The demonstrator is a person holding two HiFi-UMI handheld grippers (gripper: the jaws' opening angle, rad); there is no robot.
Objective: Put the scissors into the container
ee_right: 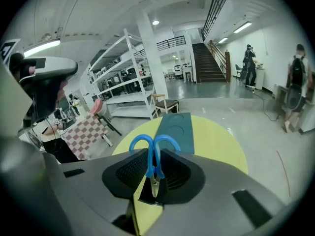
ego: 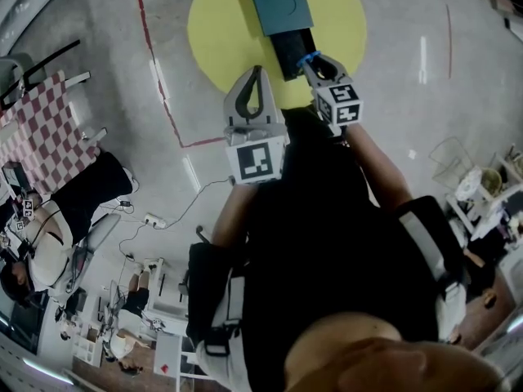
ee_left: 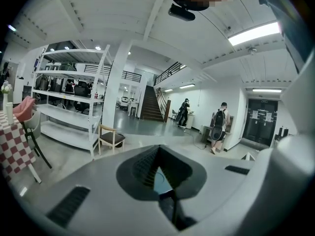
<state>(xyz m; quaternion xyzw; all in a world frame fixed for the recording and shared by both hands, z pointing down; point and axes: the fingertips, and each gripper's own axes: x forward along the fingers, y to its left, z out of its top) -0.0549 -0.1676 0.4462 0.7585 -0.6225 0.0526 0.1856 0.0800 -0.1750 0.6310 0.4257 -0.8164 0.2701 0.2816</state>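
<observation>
Closest to the head camera is the person's dark-clad torso (ego: 327,243), with both forearms reaching away from it toward a round yellow table (ego: 214,23).

At the end of the right forearm, the right gripper (ego: 316,62) has its jaws clamped on the scissors (ee_right: 153,157). The gap between the jaws is only as wide as the tool. The metal blades sit between the ribbed pads and point back toward that gripper's body, while the two blue handle loops stick out past the jaw tips.

Directly ahead of those loops lies the container (ee_right: 178,128), a long dark-teal tray with round recesses. It rests on the yellow table and runs away from the right gripper. The scissors are held just short of its near end, not inside it.

Beside the right gripper, a little behind it, the left gripper (ego: 257,73) points at the table's edge. Its jaw tips are pressed together with nothing between them, and only a sliver of teal shows through the hollow behind the tips.

Well off to the left gripper's left stands a table with a red-and-white checked cloth (ego: 45,129).
</observation>
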